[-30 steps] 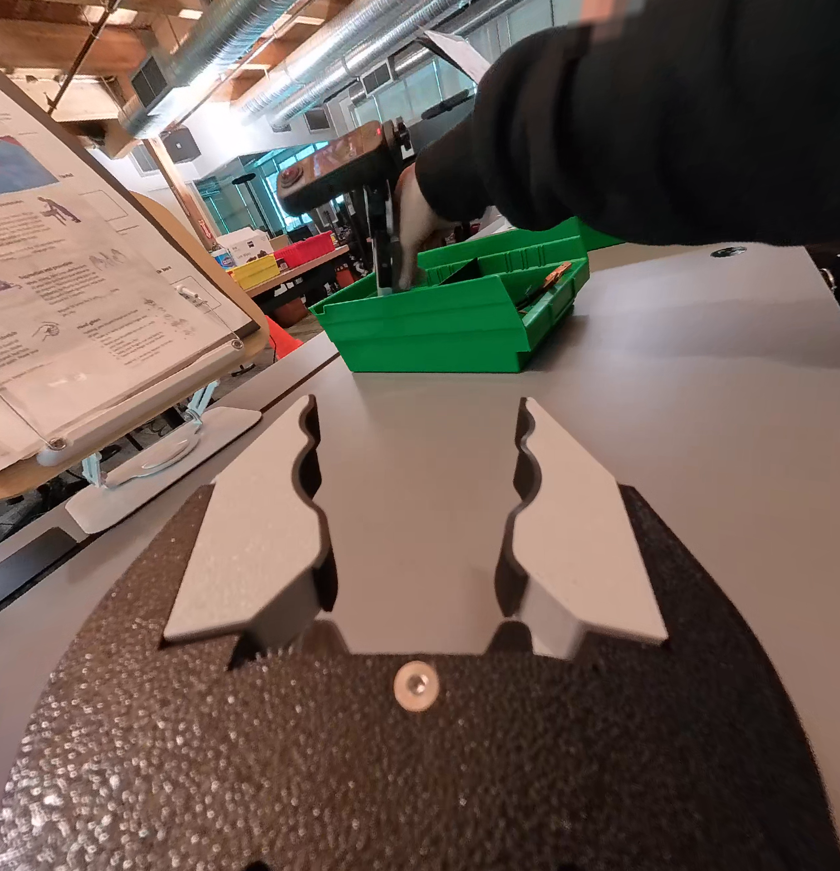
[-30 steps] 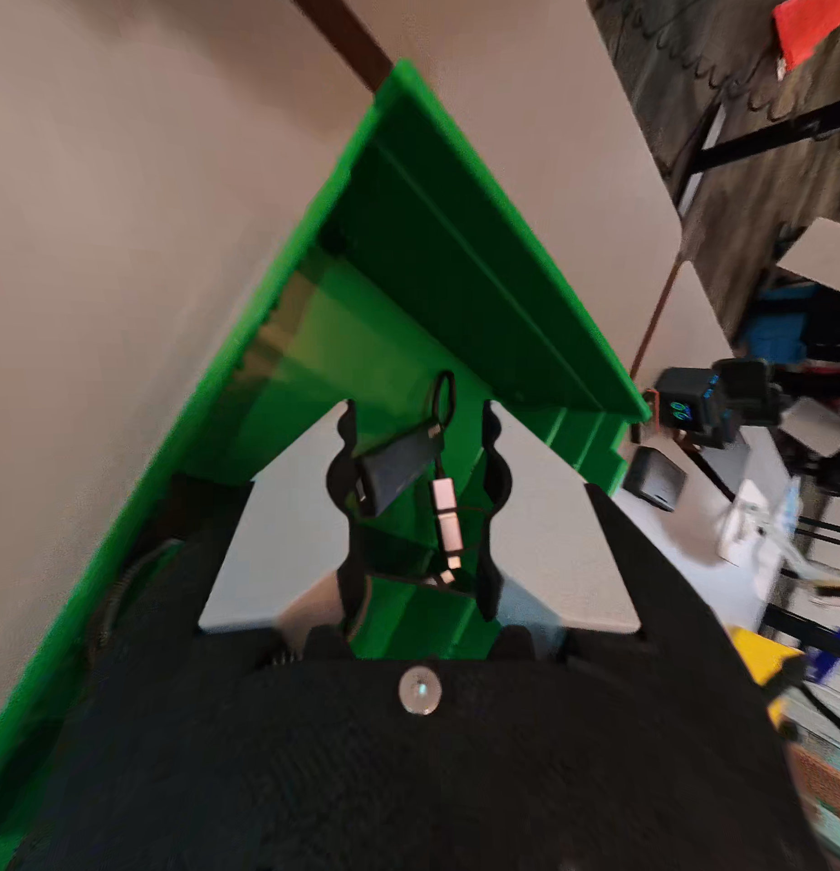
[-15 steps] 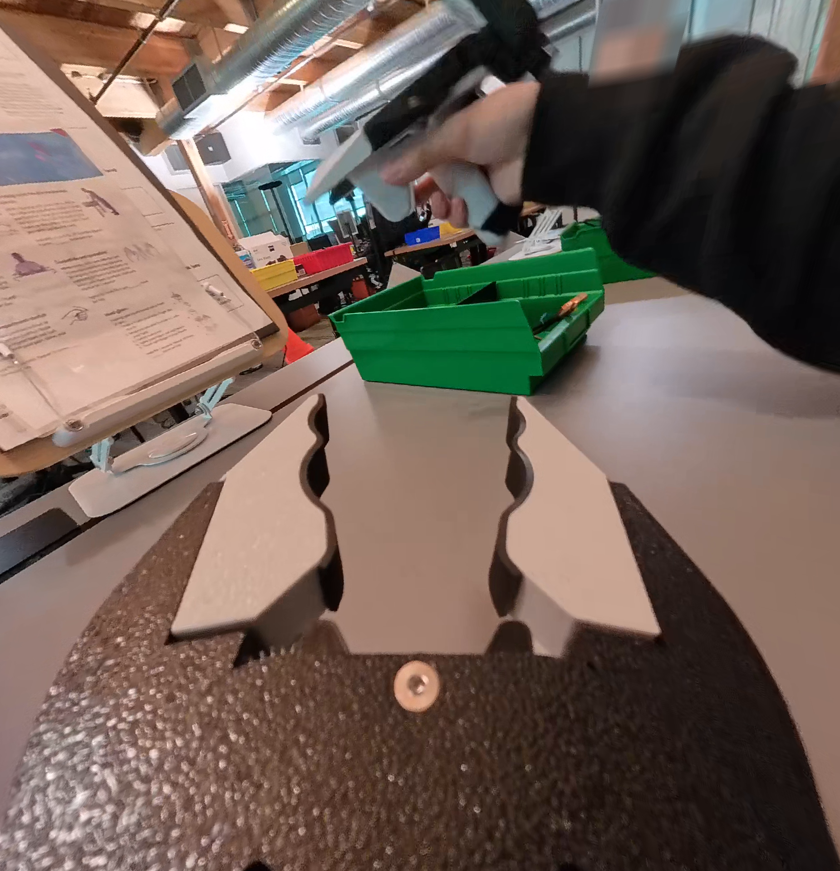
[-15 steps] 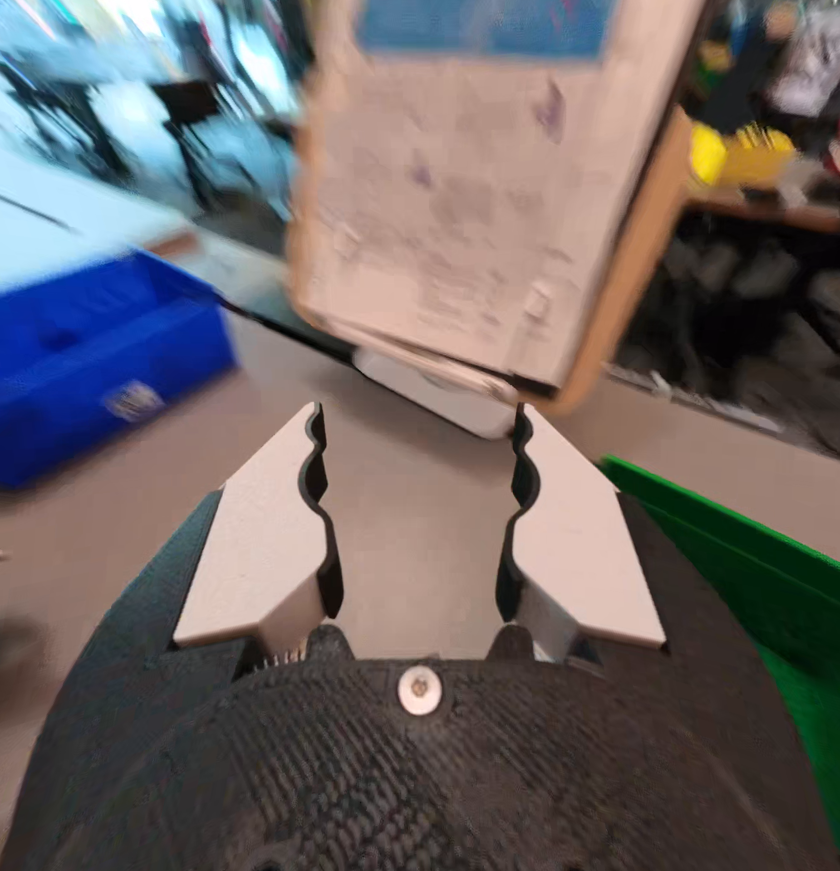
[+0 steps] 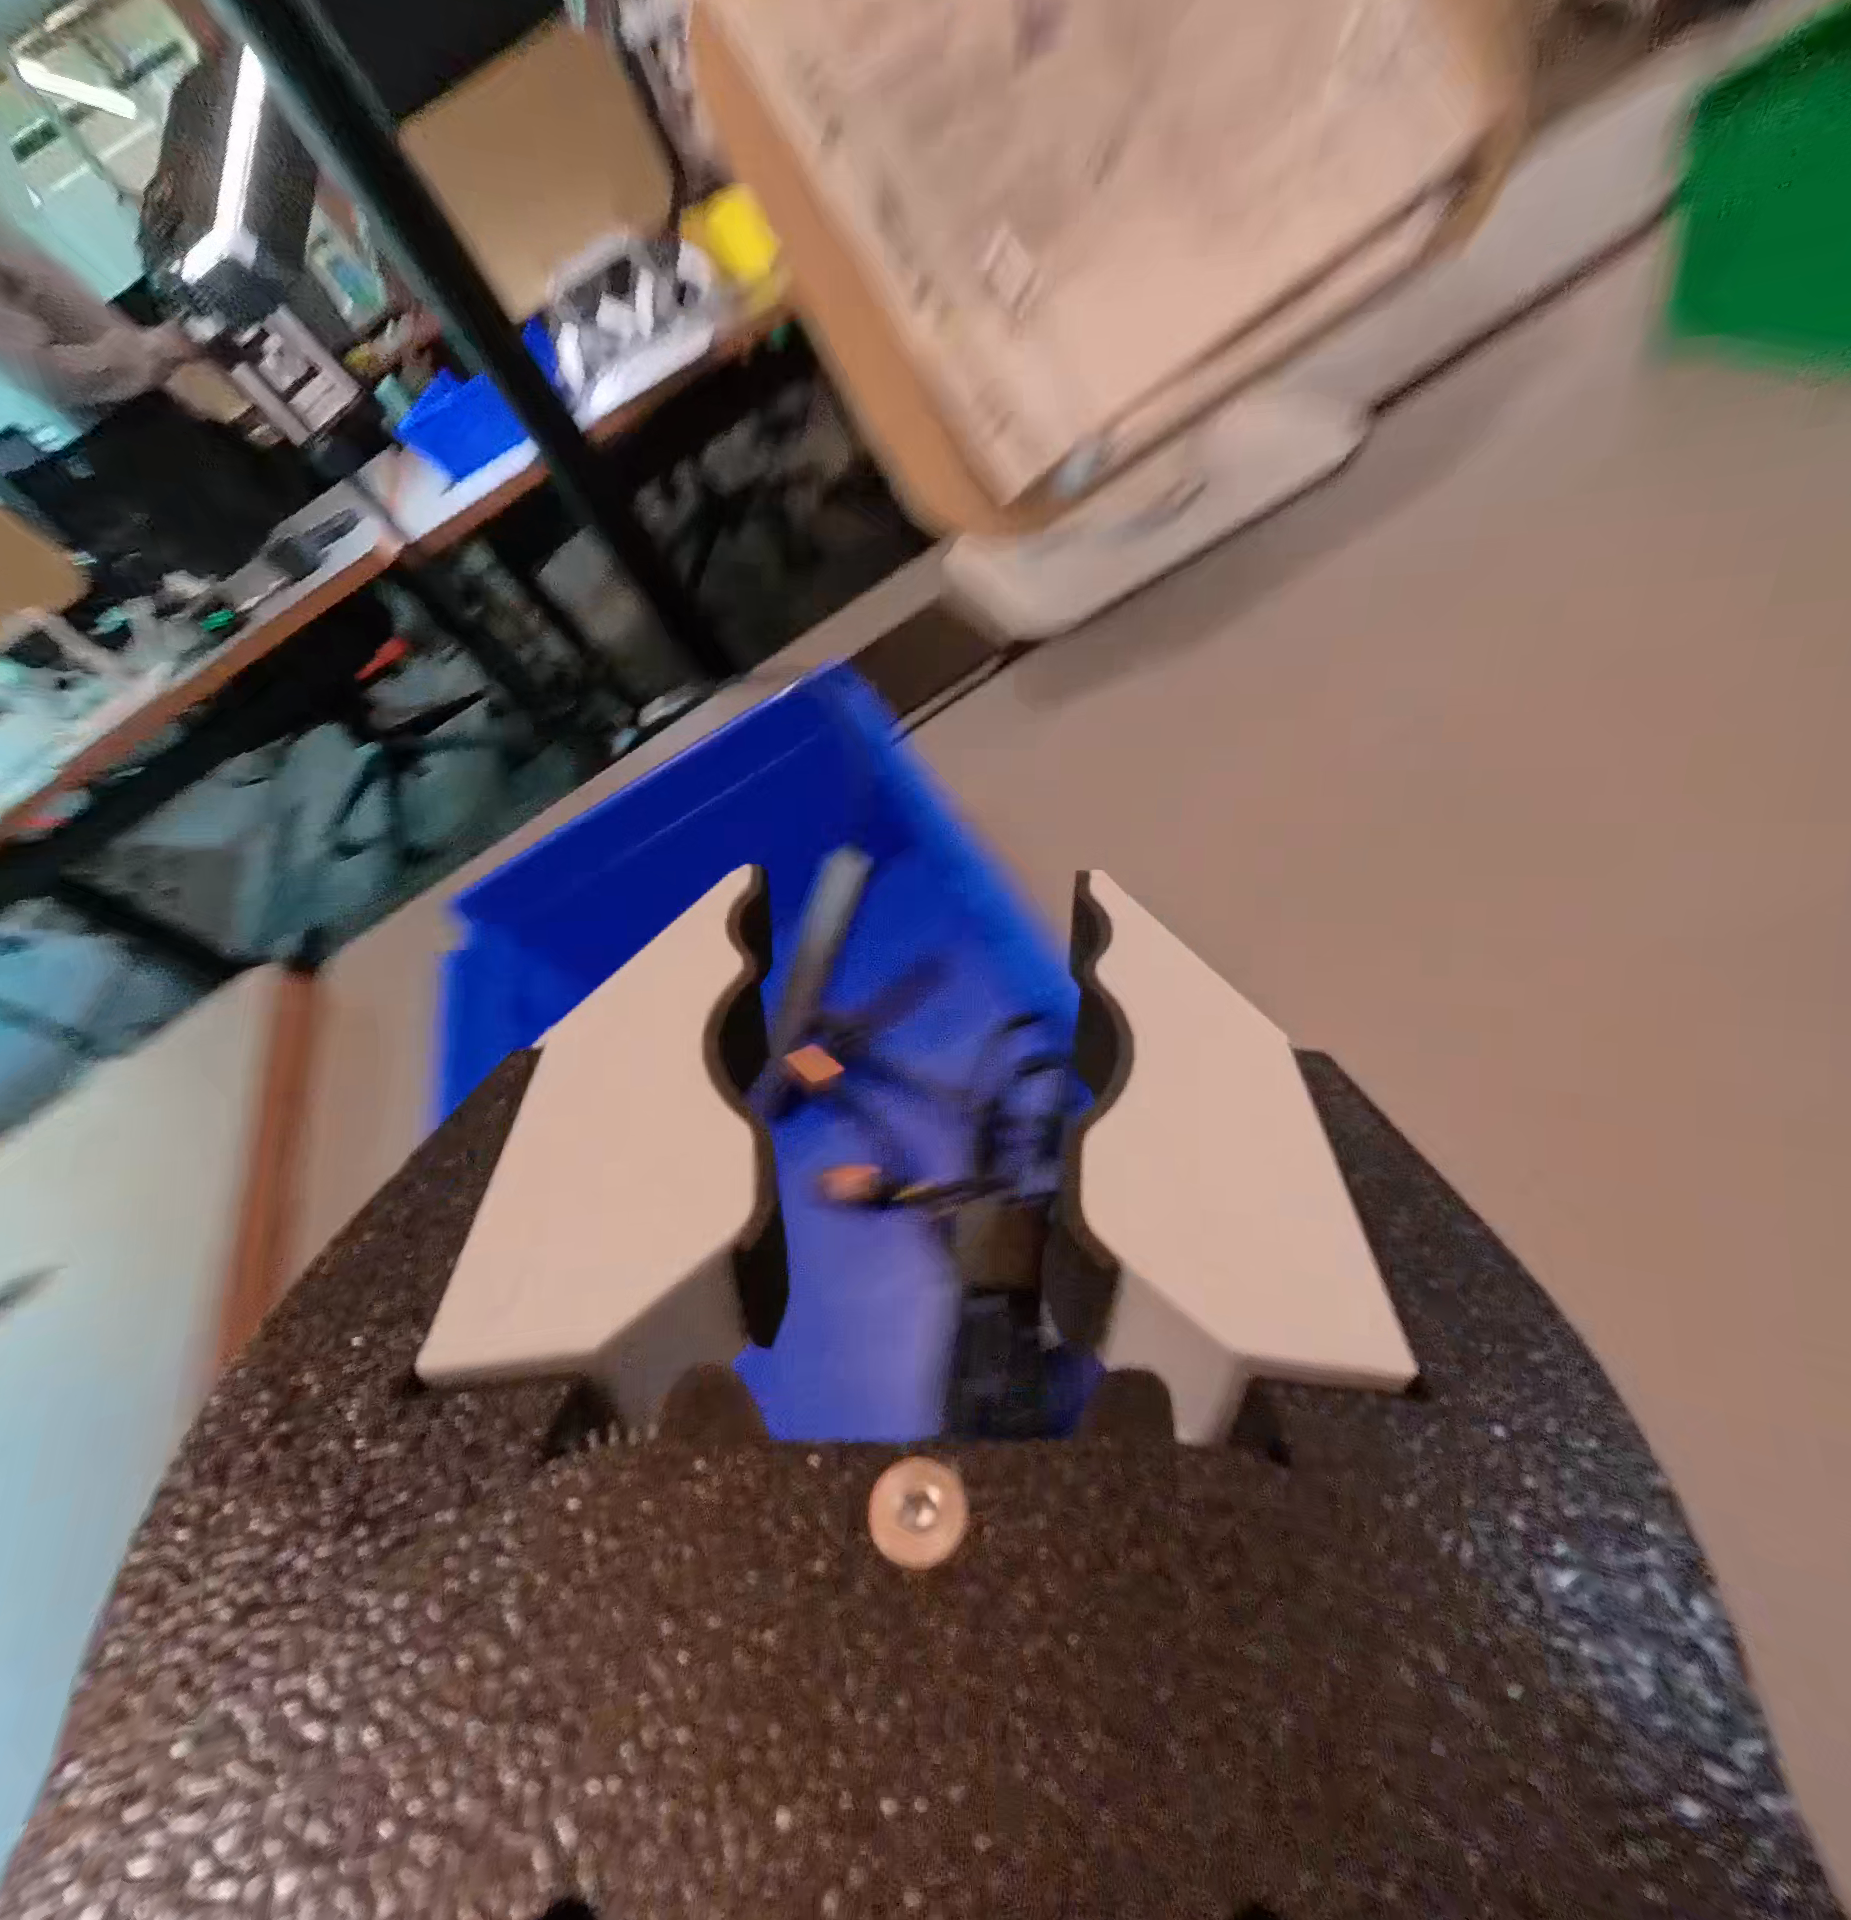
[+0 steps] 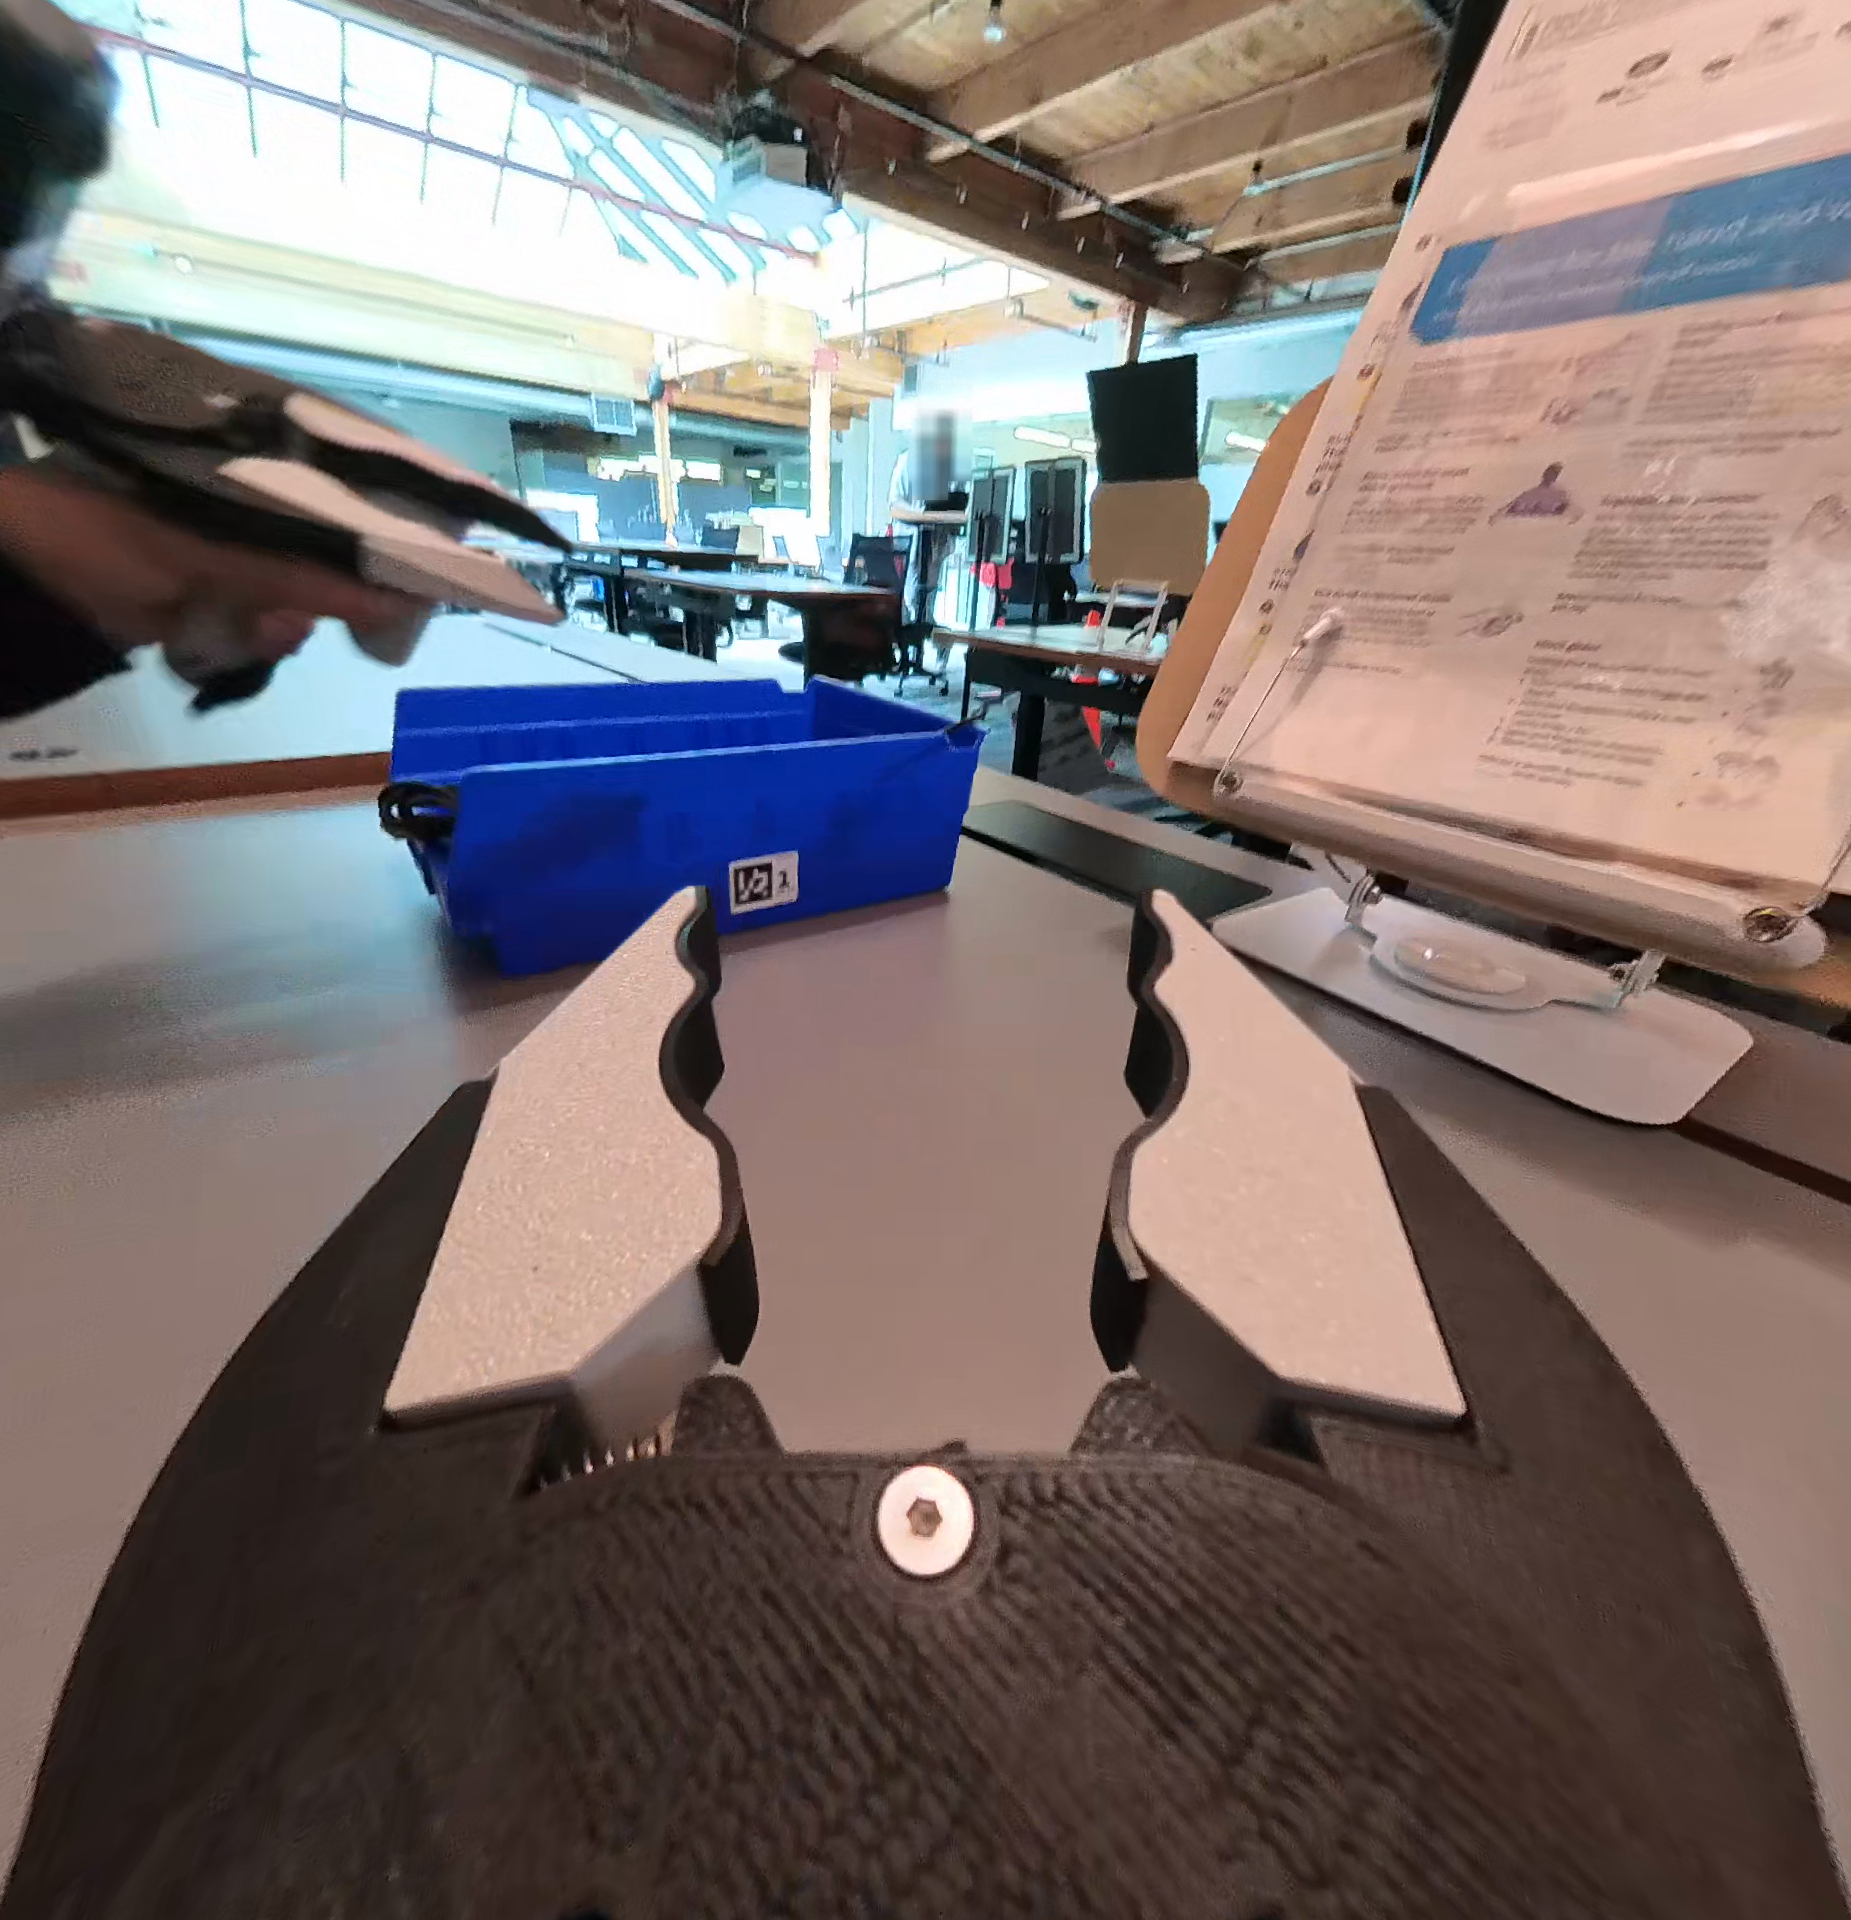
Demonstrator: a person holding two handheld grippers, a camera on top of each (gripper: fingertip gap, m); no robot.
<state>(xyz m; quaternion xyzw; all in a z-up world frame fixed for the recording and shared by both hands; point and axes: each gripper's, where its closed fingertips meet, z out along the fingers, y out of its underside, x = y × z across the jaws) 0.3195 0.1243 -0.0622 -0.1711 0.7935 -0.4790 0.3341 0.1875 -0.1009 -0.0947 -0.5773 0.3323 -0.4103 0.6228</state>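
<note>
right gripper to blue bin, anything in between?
Nothing: in the right wrist view, only bare grey tabletop lies between the right gripper and the blue bin.

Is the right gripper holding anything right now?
No: the right gripper is open with only bare grey table between its fingers, short of the blue bin.

Right wrist view: bin on table, far centre; document stand to its right; left gripper above bin's left end.
</note>
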